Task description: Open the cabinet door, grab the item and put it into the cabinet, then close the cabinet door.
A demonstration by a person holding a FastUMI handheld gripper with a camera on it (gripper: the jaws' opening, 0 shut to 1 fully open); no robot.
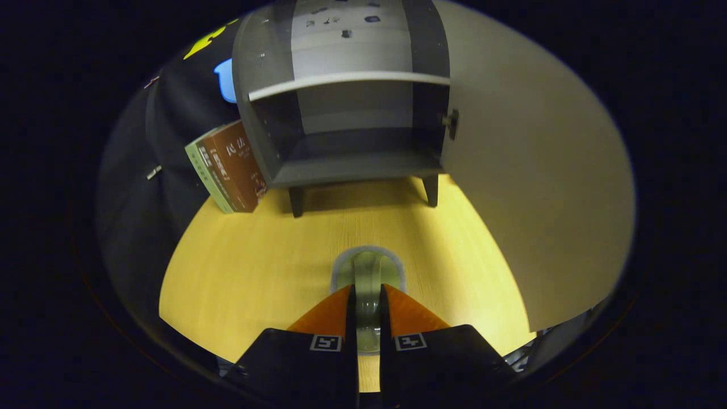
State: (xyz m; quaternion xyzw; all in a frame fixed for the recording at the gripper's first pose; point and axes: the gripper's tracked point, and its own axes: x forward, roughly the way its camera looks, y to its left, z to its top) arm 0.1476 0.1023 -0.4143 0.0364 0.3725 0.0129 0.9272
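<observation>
Cup (368,284), pale green w/ a handle, sits pinched between the gripper (368,309) fingers, both pressing its handle/side, just above the yellow table (244,267) near its front edge. Whether it's lifted or touching the top, can't tell. Cabinet (341,113) stands at the table's back edge on short legs, door (539,187) swung wide open to the right, so the opening step looks done & the grab looks done too. Step in hand, I'd say: carrying the cup over to the cabinet. Next move calls for going fwd across the table, lifting enough to clear the bottom lip, then setting the cup on the lower compartment floor under the shelf (346,82). Both compartments look bare, tho the upper one is only partly seen. A brown book (230,167) leans by the cabinet's left side, outside it.
</observation>
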